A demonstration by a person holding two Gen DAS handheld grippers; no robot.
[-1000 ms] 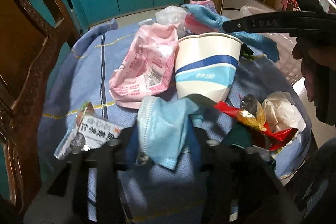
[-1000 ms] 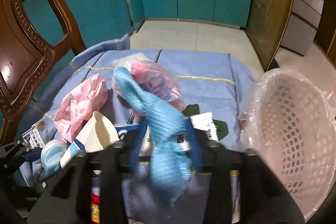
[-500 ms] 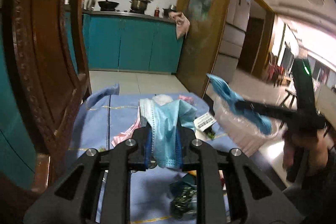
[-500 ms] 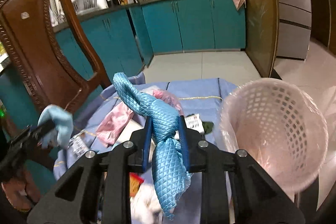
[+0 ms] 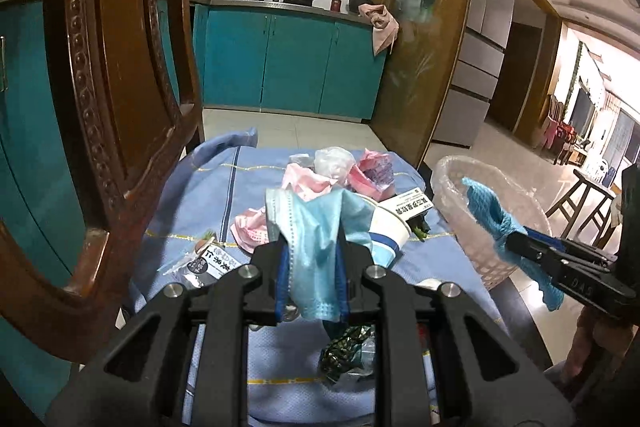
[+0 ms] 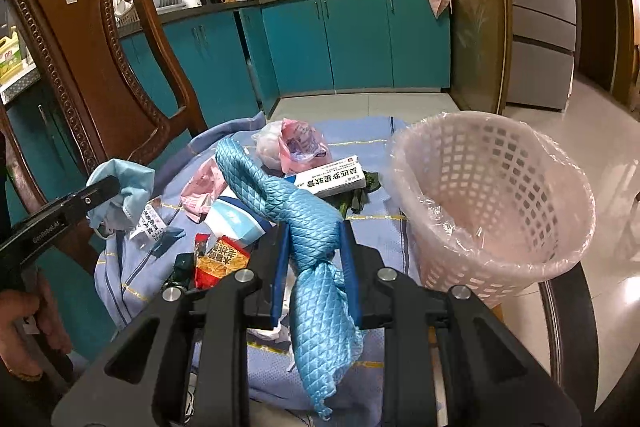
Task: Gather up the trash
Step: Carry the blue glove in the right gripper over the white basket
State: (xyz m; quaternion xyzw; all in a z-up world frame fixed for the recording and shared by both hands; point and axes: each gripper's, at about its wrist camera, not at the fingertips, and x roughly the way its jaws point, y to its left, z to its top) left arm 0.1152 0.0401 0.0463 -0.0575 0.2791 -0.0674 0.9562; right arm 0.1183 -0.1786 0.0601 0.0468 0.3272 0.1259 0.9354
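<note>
Right wrist view: the right hand-held gripper (image 6: 314, 259) is clenched on a blue cloth (image 6: 304, 227), with the lined basket (image 6: 492, 211) just ahead to its right, apparently empty. The left hand-held gripper (image 5: 312, 259) grips a face mask (image 5: 312, 227). Wrappers (image 6: 218, 259), a cup (image 5: 386, 227) and a box (image 6: 332, 179) are left on the counter (image 6: 376, 143) beyond
</note>
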